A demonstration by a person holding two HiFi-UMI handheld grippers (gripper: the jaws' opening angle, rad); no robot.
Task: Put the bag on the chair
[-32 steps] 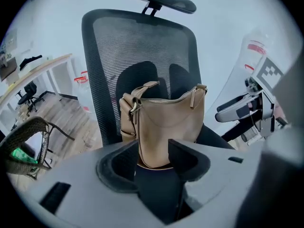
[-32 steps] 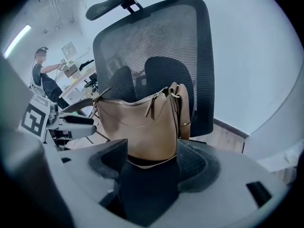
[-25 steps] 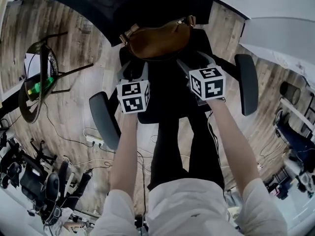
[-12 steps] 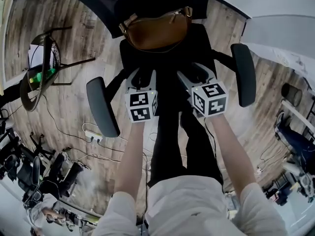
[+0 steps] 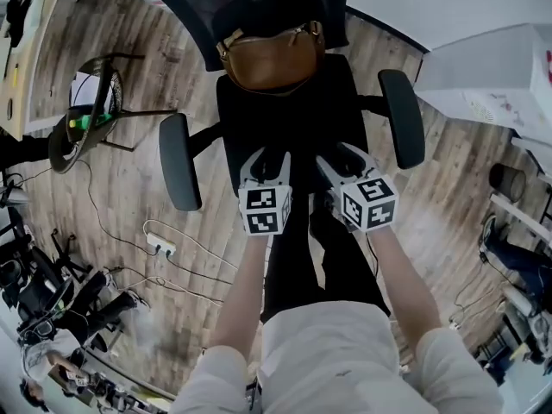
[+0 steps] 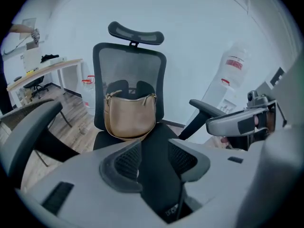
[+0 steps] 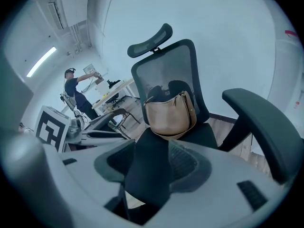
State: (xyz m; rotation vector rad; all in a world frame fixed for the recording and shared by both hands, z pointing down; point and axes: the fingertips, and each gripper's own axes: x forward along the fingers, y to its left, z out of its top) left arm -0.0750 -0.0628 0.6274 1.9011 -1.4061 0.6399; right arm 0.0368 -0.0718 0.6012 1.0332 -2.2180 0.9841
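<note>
The tan bag (image 5: 269,59) sits upright at the back of the black office chair's seat (image 5: 297,115), leaning on the mesh backrest (image 6: 129,72). Both gripper views show the bag (image 6: 130,115) (image 7: 170,114) well ahead of the jaws. My left gripper (image 5: 266,158) and right gripper (image 5: 342,158) hover over the seat's front edge, side by side and apart from the bag. Each is open with only the seat showing between its jaws (image 6: 154,158) (image 7: 152,163). The right gripper's jaws have just been closing, with nothing between them.
The chair's armrests (image 5: 178,160) (image 5: 402,117) flank the grippers. A power strip and cables (image 5: 159,247) lie on the wooden floor at left, near another dark chair (image 5: 82,123). A white table (image 5: 483,76) stands at right. A person (image 7: 76,91) stands far off by a desk.
Both grippers have drawn back from the bag toward my body and risen. The bag stays leaning on the backrest.
</note>
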